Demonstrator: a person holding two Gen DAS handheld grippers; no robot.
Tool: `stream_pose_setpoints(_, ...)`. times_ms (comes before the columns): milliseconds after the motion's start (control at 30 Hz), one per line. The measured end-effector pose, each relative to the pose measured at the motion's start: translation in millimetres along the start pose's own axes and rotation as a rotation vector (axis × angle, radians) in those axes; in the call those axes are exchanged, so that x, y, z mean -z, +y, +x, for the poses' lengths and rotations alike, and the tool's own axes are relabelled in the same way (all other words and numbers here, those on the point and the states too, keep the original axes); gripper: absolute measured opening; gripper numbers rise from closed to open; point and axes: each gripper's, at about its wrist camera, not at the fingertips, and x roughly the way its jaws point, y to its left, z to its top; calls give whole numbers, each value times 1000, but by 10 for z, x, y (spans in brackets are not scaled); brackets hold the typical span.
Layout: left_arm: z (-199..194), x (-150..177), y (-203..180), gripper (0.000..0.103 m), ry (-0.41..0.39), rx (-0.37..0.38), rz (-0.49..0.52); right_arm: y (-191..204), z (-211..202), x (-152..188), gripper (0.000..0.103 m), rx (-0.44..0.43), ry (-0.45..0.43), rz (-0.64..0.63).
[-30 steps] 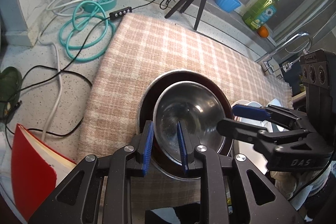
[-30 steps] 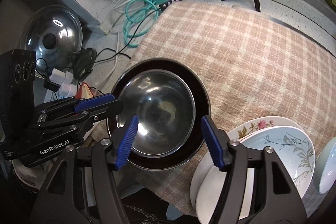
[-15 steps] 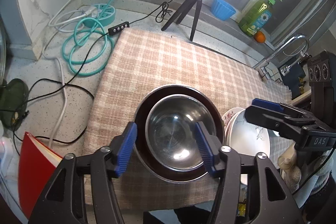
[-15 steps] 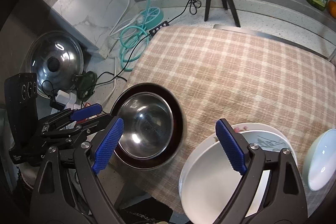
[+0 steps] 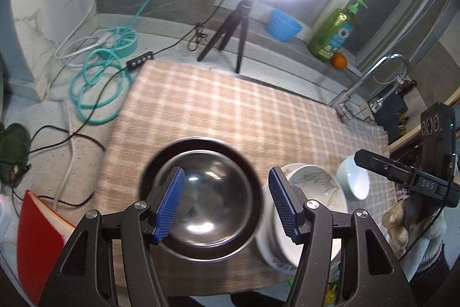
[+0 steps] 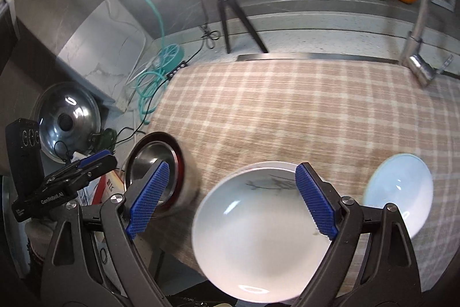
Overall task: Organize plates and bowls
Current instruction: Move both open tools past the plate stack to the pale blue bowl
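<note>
Two stacks made: steel bowl [image 5: 205, 200] nested in dark bowl [image 5: 198, 246], white plates [image 6: 258, 232] piled alongside on checked cloth [image 5: 230, 111]. Pale bowl [image 6: 399, 192] left loose. Left claw [image 5: 227, 206] half open, right claw [image 6: 233, 200] wide, both just opened, empty.

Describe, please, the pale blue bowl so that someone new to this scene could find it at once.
Start at the checked cloth covering the counter and go to its near edge, where the dishes sit. The pale blue bowl stands alone, to the right of the white plates. Unlike the steel bowl nested in a dark one on the left, it is plain, unpatterned and glossy.
</note>
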Motion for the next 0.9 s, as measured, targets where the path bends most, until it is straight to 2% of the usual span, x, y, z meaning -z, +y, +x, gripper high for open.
stream_pose_setpoints(400, 360, 34, -782, 60, 48, 96, 92, -961, -506, 117, 92, 98, -48, 118)
stream_pose_setpoints(633, 585, 69, -1185, 60, 64, 154, 106, -1487, -709, 224, 92, 135, -62, 182)
stream_pose_setpoints(900, 941, 166, -1617, 60, 125, 200, 146, -1870, -762, 344, 92, 142, -55, 221)
